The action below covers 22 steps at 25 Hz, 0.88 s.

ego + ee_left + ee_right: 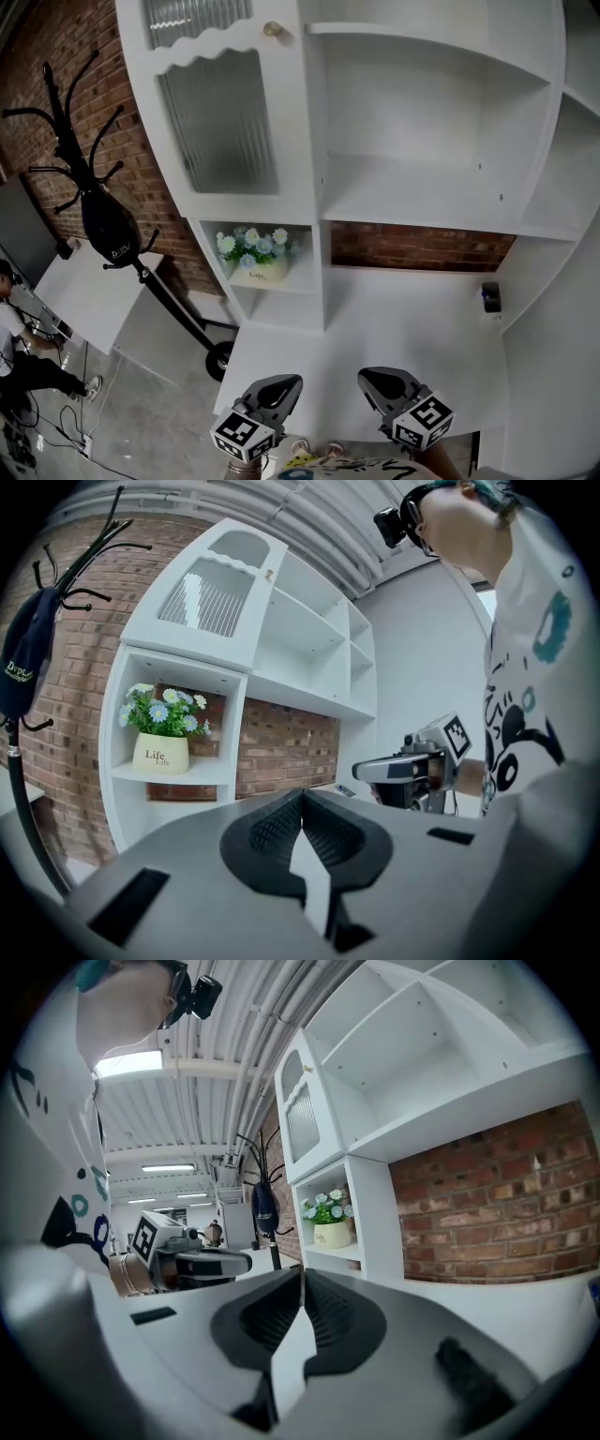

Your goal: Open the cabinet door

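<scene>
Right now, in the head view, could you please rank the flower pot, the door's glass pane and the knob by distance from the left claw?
1. Flower pot, low, just ahead of the left claw.
2. Glass pane, above the pot.
3. Knob, highest, up and right of the pane.

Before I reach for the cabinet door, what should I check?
1. Door shut, ready to open: ok.
2. Knob in view, nothing on it: ok.
3. Left tool empty: ok; jaws together, must open for the knob.
4. Right tool empty: ok; jaws together too.
5. Close to the knob: not ok; both sit low over the desk, far from it.
6. Swing room beside the coat rack: cannot tell.
</scene>
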### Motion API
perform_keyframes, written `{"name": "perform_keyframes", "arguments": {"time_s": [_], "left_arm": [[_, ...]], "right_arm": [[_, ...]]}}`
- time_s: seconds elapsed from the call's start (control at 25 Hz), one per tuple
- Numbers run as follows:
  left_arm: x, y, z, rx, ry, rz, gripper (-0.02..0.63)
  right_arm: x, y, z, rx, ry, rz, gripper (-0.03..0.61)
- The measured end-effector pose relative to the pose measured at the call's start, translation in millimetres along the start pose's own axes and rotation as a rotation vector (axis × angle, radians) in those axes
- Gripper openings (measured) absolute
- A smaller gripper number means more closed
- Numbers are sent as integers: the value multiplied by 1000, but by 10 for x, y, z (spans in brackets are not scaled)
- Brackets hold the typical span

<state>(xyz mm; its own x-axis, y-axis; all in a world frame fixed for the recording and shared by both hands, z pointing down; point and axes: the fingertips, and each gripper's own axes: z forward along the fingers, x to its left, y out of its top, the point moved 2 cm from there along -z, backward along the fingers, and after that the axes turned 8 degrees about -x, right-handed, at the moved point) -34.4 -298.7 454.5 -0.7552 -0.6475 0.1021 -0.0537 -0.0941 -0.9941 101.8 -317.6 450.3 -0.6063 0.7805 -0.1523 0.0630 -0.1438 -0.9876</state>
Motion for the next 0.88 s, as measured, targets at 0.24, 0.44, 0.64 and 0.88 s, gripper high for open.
{"name": "perform_keyframes", "arguments": {"time_s": [0.24,0.44,0.64,0.88], "left_arm": [[366,95,12,-7,5,17,14],[697,358,32,-35,-40,49,14],[939,669,126,-80,-101,96,15],[1127,1187,337,-157,-164,201,15]], "right_arm": [[-191,218,227,-57,-64,-52,29],[-129,627,559,-130,-65,-94,29],[-8,1123,935,-219,22,-185,29],[-5,1927,1324,-349,64,-302,29]]}}
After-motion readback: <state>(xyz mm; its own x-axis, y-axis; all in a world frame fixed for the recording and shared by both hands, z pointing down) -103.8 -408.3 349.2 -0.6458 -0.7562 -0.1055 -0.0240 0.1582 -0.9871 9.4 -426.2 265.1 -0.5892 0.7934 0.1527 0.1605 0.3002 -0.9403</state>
